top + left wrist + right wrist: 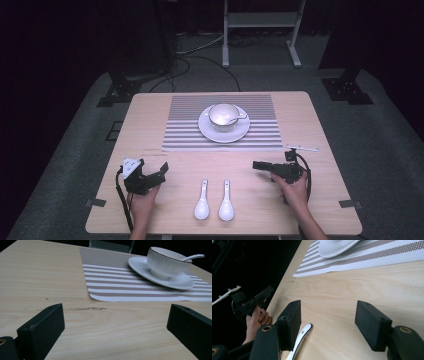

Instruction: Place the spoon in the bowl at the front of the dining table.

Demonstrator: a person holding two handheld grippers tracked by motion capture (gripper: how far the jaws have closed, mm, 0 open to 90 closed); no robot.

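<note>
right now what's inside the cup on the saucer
A white spoon lies inside the cup, its handle sticking out over the rim toward the right. The spoon's bowl end sits low inside, and from the left gripper view the cup's wall hides it. No liquid can be made out.

bare forearms, black tongs (150,175) with blocky jaws — brass screws, trailing black cables.

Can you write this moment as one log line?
left gripper: open, empty | right gripper: open, empty, spoon handle by one jaw | cup: on saucer

Grey carpet floor (385,130), dark surroundings, white stand (261,20).
</note>
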